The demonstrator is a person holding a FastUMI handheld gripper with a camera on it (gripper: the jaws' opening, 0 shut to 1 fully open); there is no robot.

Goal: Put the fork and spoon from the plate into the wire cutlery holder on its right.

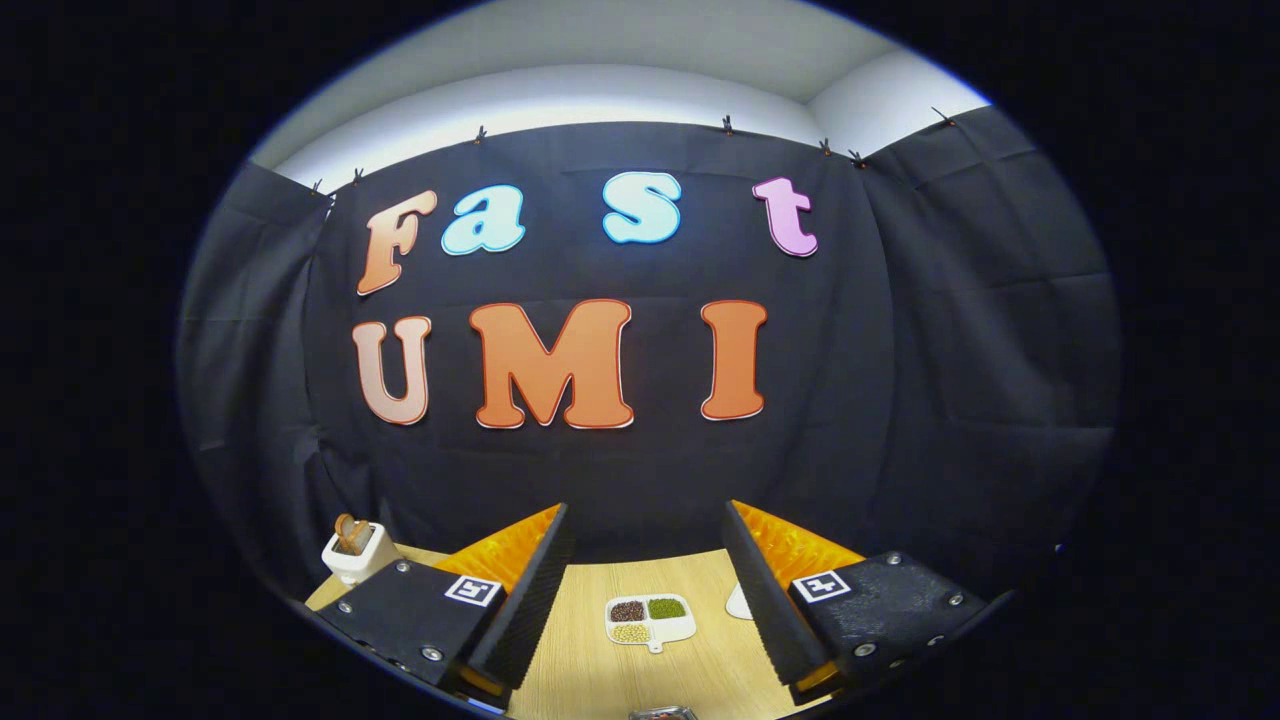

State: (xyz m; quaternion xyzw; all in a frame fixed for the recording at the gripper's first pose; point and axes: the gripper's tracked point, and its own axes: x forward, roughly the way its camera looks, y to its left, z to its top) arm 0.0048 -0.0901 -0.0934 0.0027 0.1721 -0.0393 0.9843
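Tongs (648,590) agape over divided dish (650,620) of beans.

The gripper (648,590) has two wedge-shaped fingers (520,610) with finely ribbed inner faces and ridged outer sides, each joined to a flat, dark, matte block that carries a small square black-and-white marker (473,590) and round silver screws (432,653) at the corners.

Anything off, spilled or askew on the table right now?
Nothing stands out. The divided dish sits flat on the wooden table between the open gripper fingers, beans in separate compartments, none spilled. The toaster stands upright beyond the left finger. A white object is mostly hidden behind the right finger.
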